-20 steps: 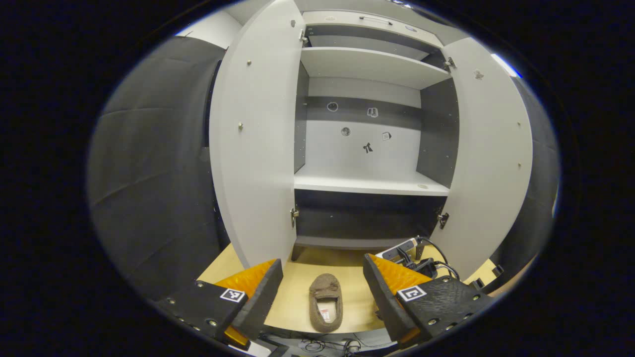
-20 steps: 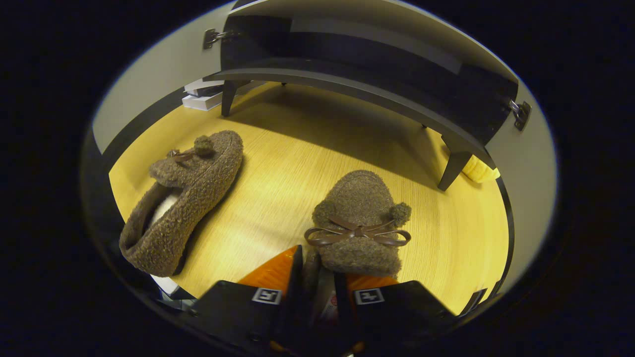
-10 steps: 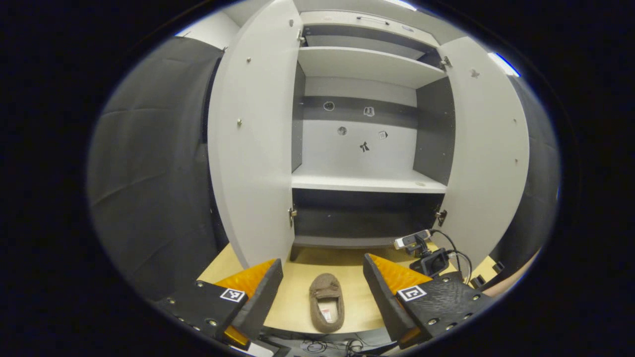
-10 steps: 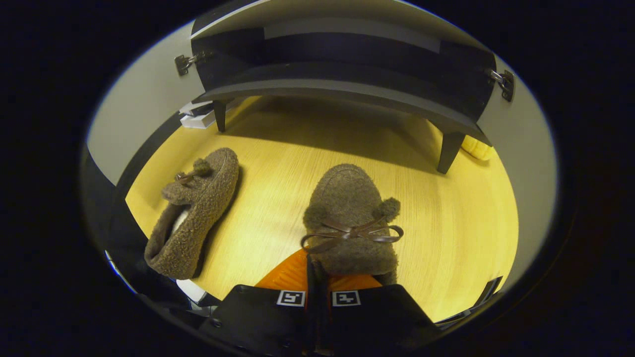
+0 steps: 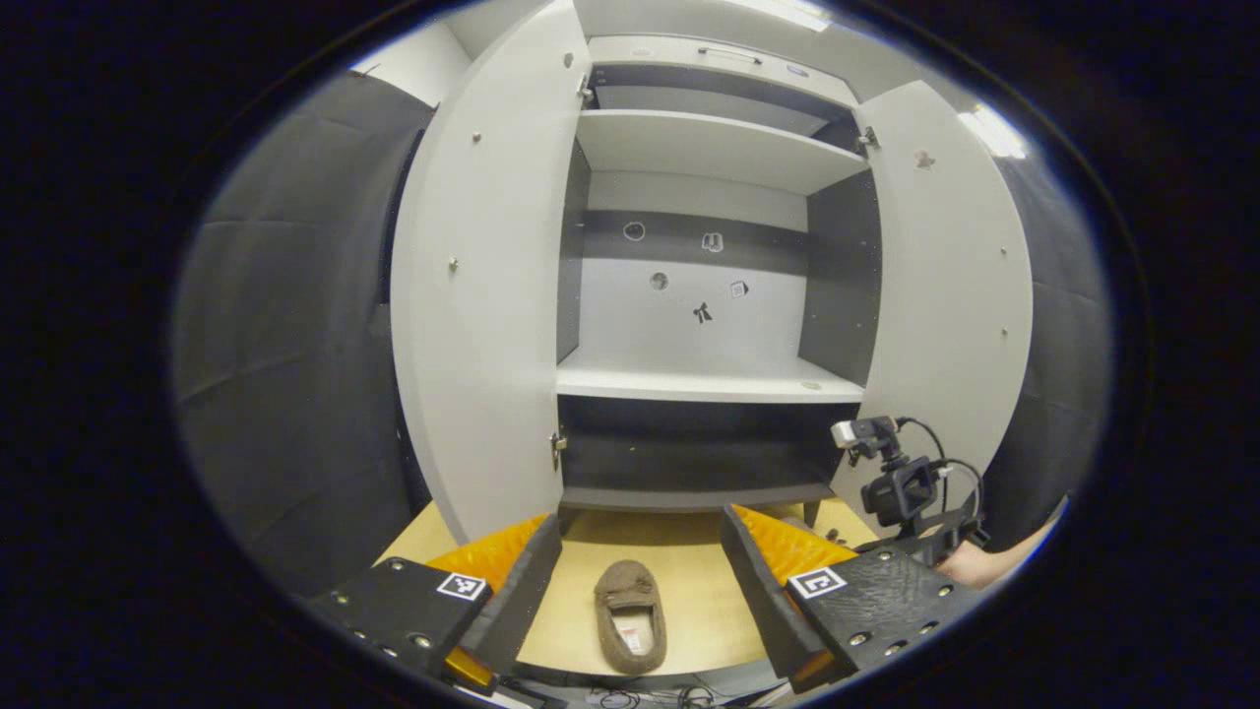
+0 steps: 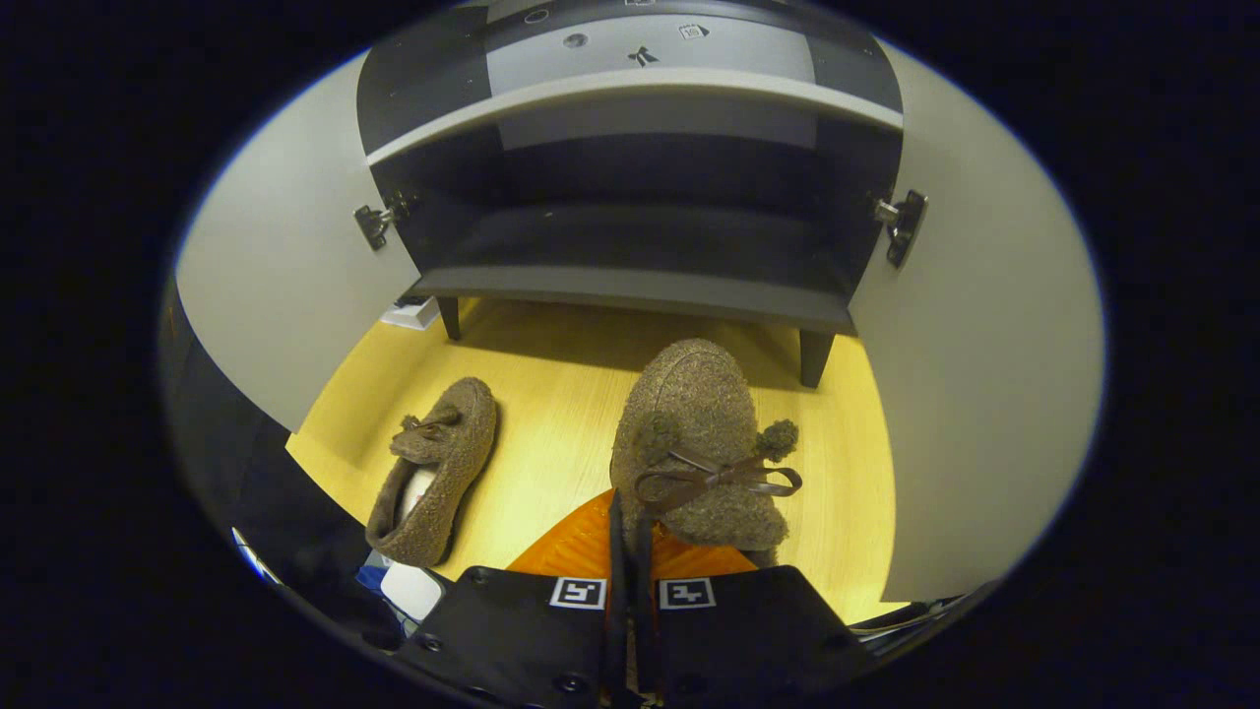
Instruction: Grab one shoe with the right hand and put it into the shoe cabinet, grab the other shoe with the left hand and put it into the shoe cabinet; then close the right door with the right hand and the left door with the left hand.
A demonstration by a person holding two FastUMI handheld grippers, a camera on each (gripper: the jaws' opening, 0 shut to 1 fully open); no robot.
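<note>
My right gripper (image 6: 630,551) is shut on the rim of a brown fuzzy slipper (image 6: 704,443) with a leather bow, and the slipper hangs above the wooden floor, toe toward the cabinet's dark bottom shelf (image 6: 640,281). The second slipper (image 6: 433,473) lies on the floor to its left. In the left gripper view that same slipper (image 5: 630,615) lies on the floor between my left gripper's (image 5: 640,571) open fingers, well below them. The shoe cabinet (image 5: 709,384) stands with its left door (image 5: 482,295) and right door (image 5: 945,295) both open. The right gripper (image 5: 901,487) with its cables hangs by the right door.
Black cloth walls stand on both sides of the cabinet. The cabinet rests on short dark legs (image 6: 812,356) over the wooden floor (image 6: 561,414). A white box (image 6: 413,313) lies by the left leg. Cables run along the floor's near edge (image 5: 650,697).
The right gripper has lifted its slipper off the floor and tilted up toward the cabinet. The left gripper has drifted back a little, staying open.
</note>
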